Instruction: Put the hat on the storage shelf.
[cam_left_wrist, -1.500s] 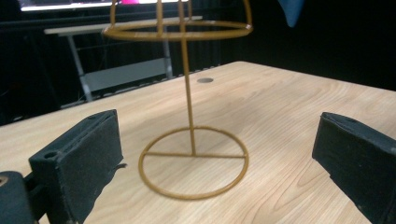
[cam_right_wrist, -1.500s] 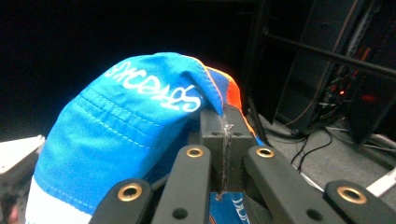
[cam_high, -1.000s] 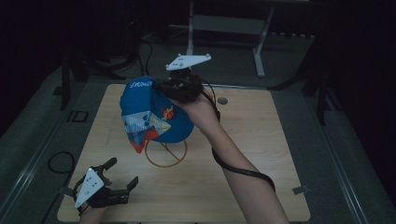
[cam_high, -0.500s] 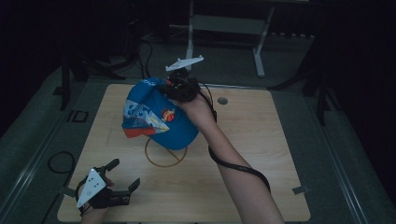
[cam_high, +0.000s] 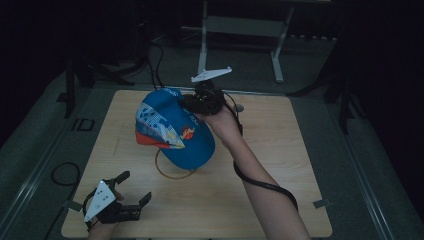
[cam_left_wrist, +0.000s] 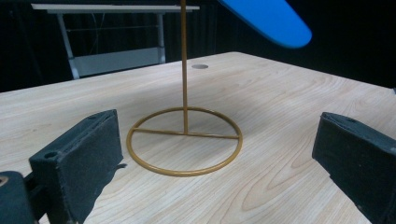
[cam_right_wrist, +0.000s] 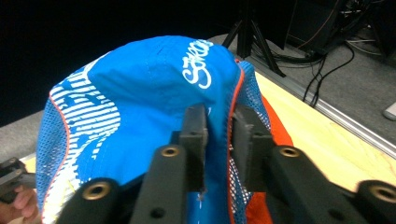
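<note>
Hanging the blue cap (cam_high: 175, 132) on the wire stand (cam_left_wrist: 185, 140), the right gripper (cam_right_wrist: 218, 135) has just been loosening its jaws, cloth between them. Next it should back off cleanly. Ahead of the spread left gripper (cam_high: 120, 197) stands that stand.

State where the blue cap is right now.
In the high view the blue cap sits over the brass stand at mid-table, a fold of it between the right gripper's jaws.

The cap (cam_high: 175, 132) hides the top of the gold stand (cam_left_wrist: 185, 135), whose pole is cut off by the left gripper view's upper edge. In the right gripper view, the cap's fold probably sits between the jaws, contact unclear.
</note>
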